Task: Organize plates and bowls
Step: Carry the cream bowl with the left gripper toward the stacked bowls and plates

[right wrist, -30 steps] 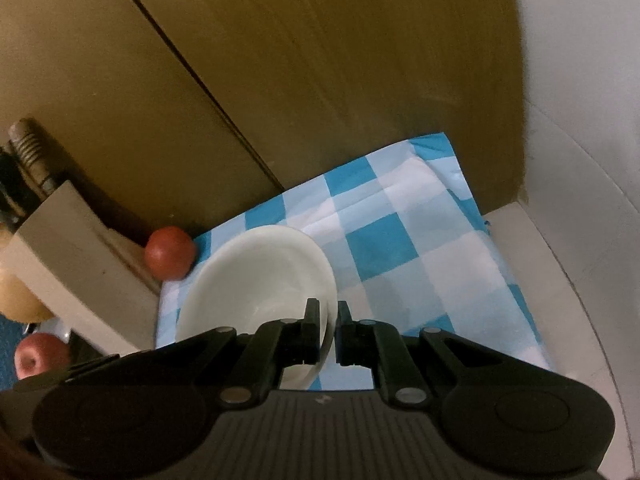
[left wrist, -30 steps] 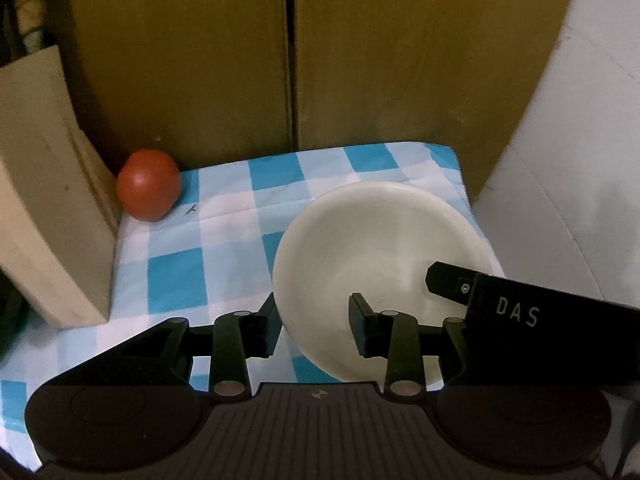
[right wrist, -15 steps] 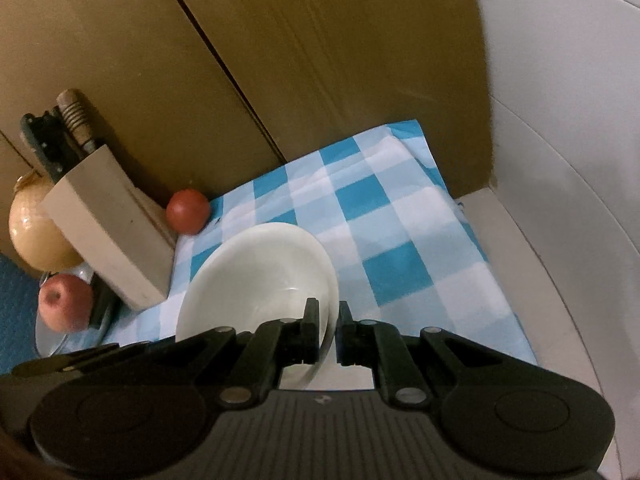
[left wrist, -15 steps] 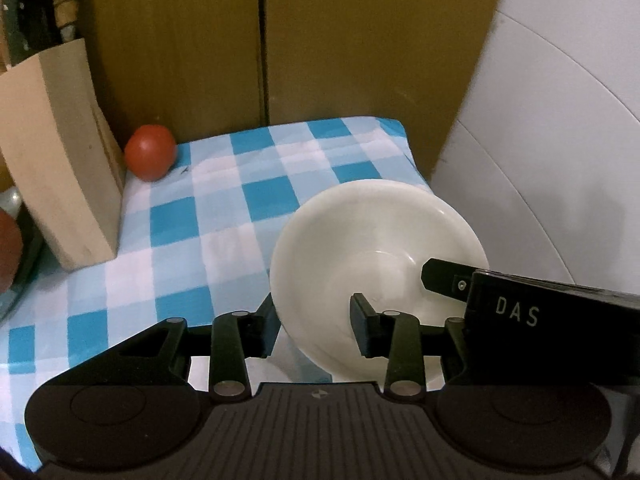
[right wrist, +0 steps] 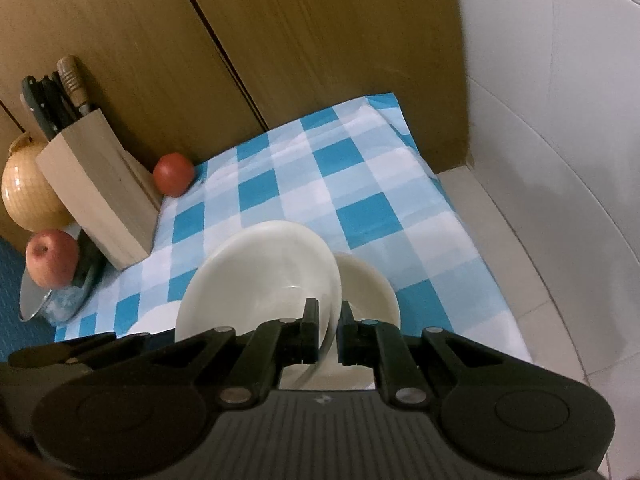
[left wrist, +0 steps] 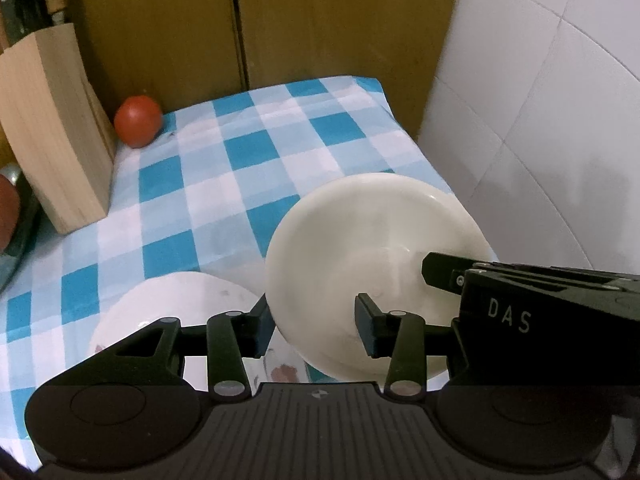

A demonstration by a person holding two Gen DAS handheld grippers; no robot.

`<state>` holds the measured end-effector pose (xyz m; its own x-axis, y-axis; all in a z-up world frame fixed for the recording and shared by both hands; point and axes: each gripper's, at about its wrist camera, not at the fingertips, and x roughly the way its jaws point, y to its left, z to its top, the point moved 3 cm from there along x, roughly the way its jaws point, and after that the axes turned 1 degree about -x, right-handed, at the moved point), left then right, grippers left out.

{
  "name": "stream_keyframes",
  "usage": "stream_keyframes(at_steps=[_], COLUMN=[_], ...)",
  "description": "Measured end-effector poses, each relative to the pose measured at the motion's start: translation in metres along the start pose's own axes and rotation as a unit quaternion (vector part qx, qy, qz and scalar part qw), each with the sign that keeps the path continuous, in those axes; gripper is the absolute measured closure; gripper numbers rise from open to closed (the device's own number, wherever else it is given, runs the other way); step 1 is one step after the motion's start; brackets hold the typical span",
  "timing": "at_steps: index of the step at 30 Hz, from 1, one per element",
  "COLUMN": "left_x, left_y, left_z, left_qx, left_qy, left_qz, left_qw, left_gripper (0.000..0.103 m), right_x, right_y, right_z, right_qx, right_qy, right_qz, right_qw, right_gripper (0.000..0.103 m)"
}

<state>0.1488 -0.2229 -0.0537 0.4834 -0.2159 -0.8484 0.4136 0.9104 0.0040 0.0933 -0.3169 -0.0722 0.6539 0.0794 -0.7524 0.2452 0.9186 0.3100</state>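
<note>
Right wrist view shows the right gripper (right wrist: 328,330) at lower centre clamped on the near rim of the bowl (right wrist: 256,280), which is held tilted over the cloth (right wrist: 360,208), probably so it can be nested into the second bowl (right wrist: 370,284) just right of it. Left wrist view shows the left gripper (left wrist: 316,326) low in the frame, its jaws just opening and straddling the same bowl's left edge without pressing, likely handing the load over; a plate (left wrist: 168,304) lies at lower left.
</note>
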Motion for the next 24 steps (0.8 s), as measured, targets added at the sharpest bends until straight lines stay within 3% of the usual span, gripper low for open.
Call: stream_keyframes(at_steps=[10,24], left_x=[0.009,0.026], left_y=[-0.005,0.007], left_z=[-0.005,0.000], left_qx=[0.007,-0.011], left_qy=[0.017,0.029], left_qz=[-0.002,0.002], left_qw=[0.9998,0.9995], left_gripper=[0.053,0.054], right_x=[0.008,0.015], right_y=[-0.006,-0.016], right_z=[-0.003,0.003], right_qx=[0.001,0.001], right_qy=[0.020,0.005], right_qz=[-0.009,-0.030], right_qw=[1.000,1.000], right_gripper=[0.090,0.088])
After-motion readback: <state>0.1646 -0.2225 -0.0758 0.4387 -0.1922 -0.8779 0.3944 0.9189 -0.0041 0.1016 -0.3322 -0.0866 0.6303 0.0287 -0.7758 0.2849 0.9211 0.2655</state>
